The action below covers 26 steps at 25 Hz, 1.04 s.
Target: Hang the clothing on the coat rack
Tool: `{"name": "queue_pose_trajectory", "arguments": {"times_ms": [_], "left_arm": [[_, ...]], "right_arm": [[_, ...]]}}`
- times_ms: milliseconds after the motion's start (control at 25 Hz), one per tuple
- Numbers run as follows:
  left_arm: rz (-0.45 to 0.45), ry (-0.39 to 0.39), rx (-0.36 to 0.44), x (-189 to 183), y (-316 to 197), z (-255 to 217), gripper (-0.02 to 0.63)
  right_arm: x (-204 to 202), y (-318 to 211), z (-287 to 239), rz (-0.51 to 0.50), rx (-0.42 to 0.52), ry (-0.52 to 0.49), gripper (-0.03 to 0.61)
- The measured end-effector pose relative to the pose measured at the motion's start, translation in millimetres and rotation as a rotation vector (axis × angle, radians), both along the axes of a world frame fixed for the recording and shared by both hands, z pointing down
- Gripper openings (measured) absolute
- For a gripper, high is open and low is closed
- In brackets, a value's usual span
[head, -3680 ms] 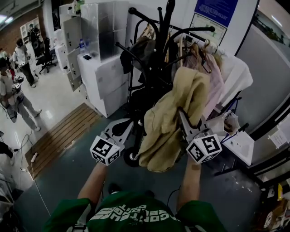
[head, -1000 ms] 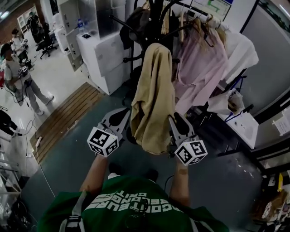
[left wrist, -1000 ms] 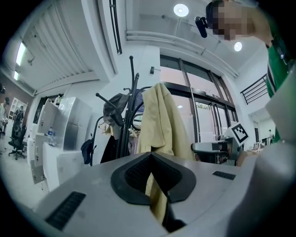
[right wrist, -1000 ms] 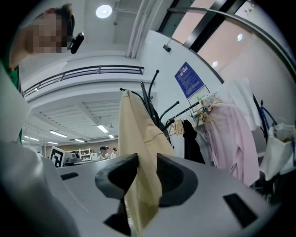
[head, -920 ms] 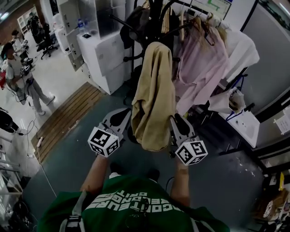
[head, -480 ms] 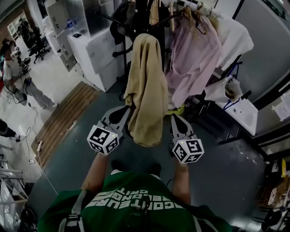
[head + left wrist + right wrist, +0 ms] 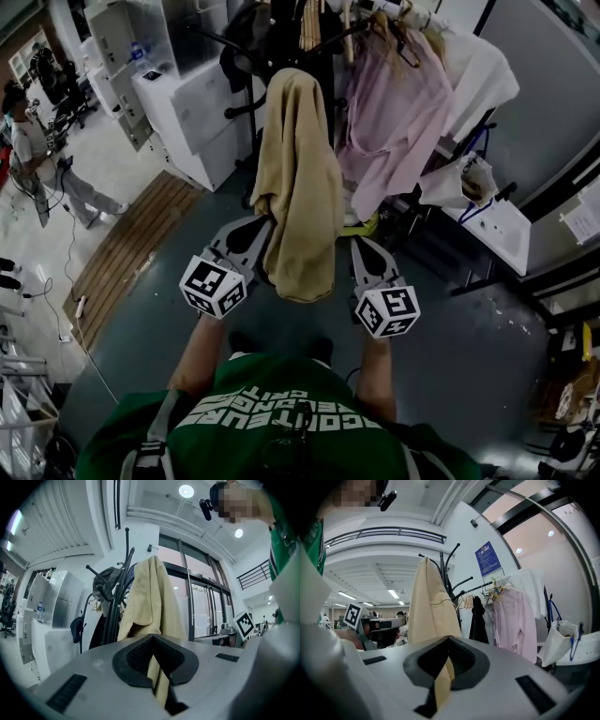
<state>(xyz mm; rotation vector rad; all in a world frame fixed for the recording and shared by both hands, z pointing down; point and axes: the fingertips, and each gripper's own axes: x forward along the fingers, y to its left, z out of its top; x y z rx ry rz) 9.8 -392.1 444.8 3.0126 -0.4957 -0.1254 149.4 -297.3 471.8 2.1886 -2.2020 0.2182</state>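
A tan jacket point(image 7: 295, 178) hangs straight down from an arm of the black coat rack point(image 7: 272, 23). My left gripper point(image 7: 258, 232) sits at the jacket's lower left edge, my right gripper point(image 7: 356, 246) just off its lower right edge. In the left gripper view the jaws point(image 7: 153, 636) are together, with the jacket point(image 7: 150, 597) and rack pole point(image 7: 116, 606) rising behind them. The right gripper point(image 7: 449, 638) also has its jaws together below the jacket point(image 7: 431, 606). A thin tan strip shows in the slit of each; I cannot tell whether cloth is pinched.
A pink shirt point(image 7: 394, 122) and other clothes hang on a rail right of the rack. White cabinets point(image 7: 206, 103) stand to the left, a wooden pallet point(image 7: 131, 253) lies on the floor, and a white bag point(image 7: 450, 183) and table point(image 7: 497, 234) are at right. People point(image 7: 37, 159) stand far left.
The jacket was bunched up at the rack with my right gripper in it; now it hangs long and straight. Both grippers have dropped to its lower edges as the view pulled back.
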Motion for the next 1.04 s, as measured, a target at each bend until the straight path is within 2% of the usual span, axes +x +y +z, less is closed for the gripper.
{"name": "queue_pose_trajectory", "arguments": {"times_ms": [1040], "left_arm": [[-0.017,0.005,-0.011,8,-17,1,0.005]], "right_arm": [[7,-22,0,-0.039,-0.002,0.002,0.008]]}}
